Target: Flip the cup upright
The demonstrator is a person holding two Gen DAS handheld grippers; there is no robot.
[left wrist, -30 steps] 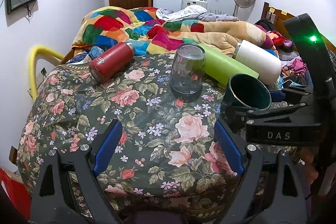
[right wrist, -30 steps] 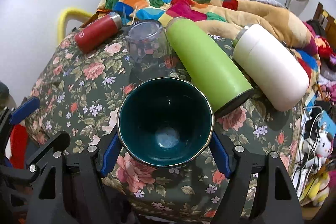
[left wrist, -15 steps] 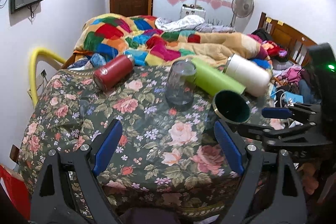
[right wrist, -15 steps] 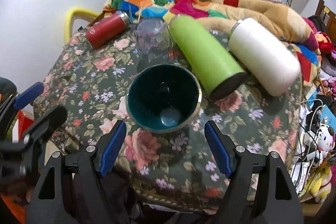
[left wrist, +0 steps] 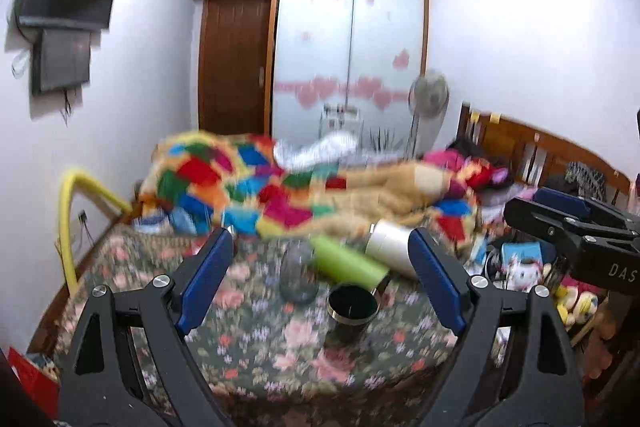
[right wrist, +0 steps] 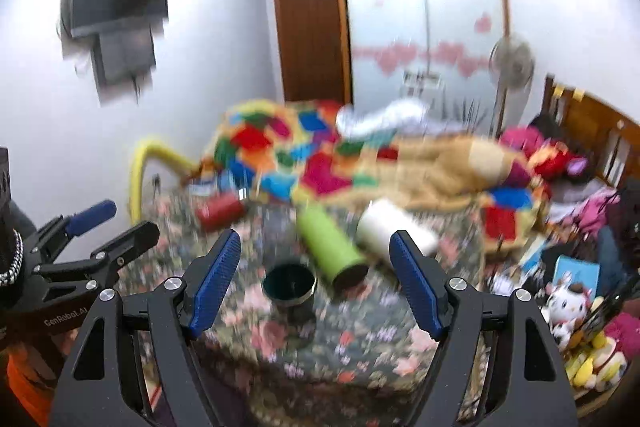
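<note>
A dark green cup [left wrist: 353, 311] stands upright, mouth up, on the floral tablecloth [left wrist: 256, 343]; it also shows in the right wrist view [right wrist: 289, 286]. My left gripper [left wrist: 320, 283] is open and empty, held back from the table. My right gripper [right wrist: 316, 283] is open and empty, well back from the cup; it also shows in the left wrist view [left wrist: 568, 223]. A clear glass [left wrist: 297, 273] stands upside down behind the cup.
A green bottle [right wrist: 331, 247], a white bottle [right wrist: 394, 233] and a red bottle [right wrist: 221, 211] lie on their sides at the table's back. A bed with a patchwork quilt [right wrist: 320, 155] lies beyond. Toys and clutter [right wrist: 572, 299] sit at the right.
My right gripper has let go of the green cup, which now stands upright on the table. Both grippers have pulled back and up from the table.
</note>
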